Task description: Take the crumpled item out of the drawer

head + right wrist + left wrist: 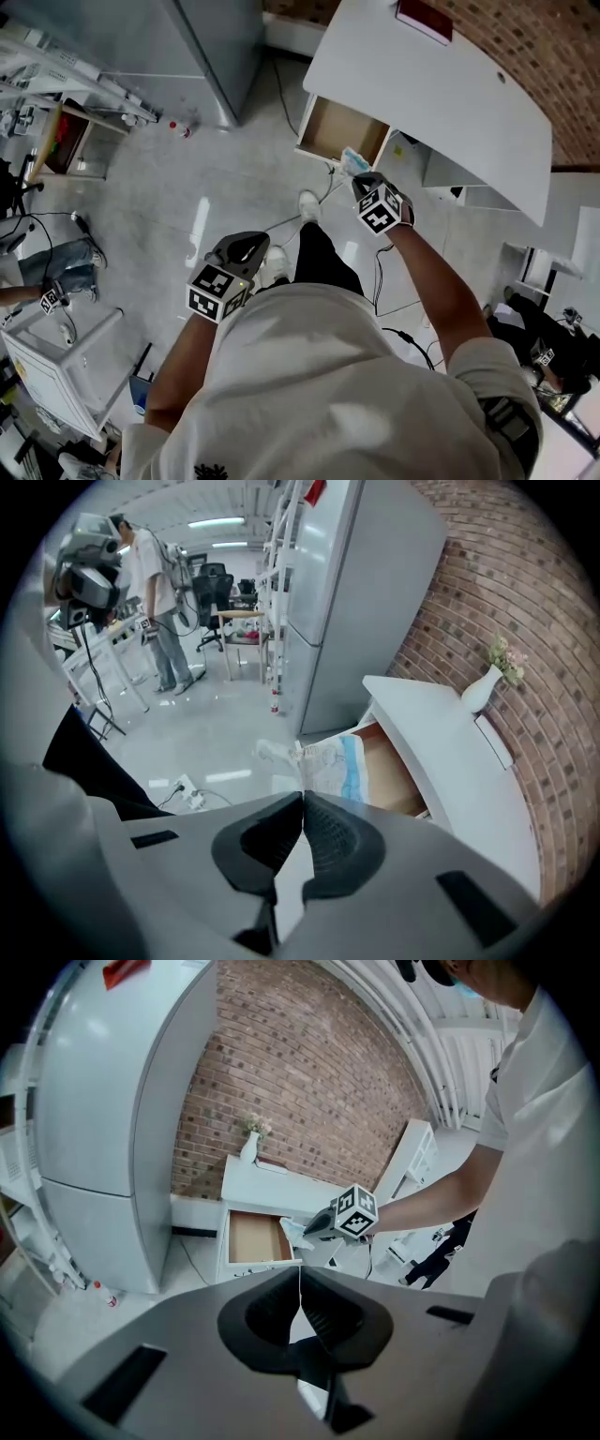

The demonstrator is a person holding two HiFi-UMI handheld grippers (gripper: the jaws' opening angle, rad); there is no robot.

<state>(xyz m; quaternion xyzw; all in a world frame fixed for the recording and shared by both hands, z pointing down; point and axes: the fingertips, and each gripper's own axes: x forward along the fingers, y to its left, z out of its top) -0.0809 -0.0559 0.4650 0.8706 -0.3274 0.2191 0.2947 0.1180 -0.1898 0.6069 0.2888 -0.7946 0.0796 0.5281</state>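
Note:
The crumpled item (354,161), a white wad with a blue patch, hangs just outside the front of the open wooden drawer (339,129) of the white desk (441,94). My right gripper (362,180) is shut on it; in the right gripper view the crumpled item (328,759) sticks out past the closed tips of the right gripper (302,795), in front of the drawer (396,772). My left gripper (249,238) is held low near the body, shut and holding nothing. From the left gripper (300,1271) the right gripper (319,1226), the wad (292,1230) and the drawer (253,1237) are in view.
A grey fridge (150,47) stands left of the desk, with a small bottle (178,128) at its foot. A red book (424,19) lies on the desk; a vase (478,694) stands there too. Cables (291,220) cross the floor. A white cart (56,366) is at lower left.

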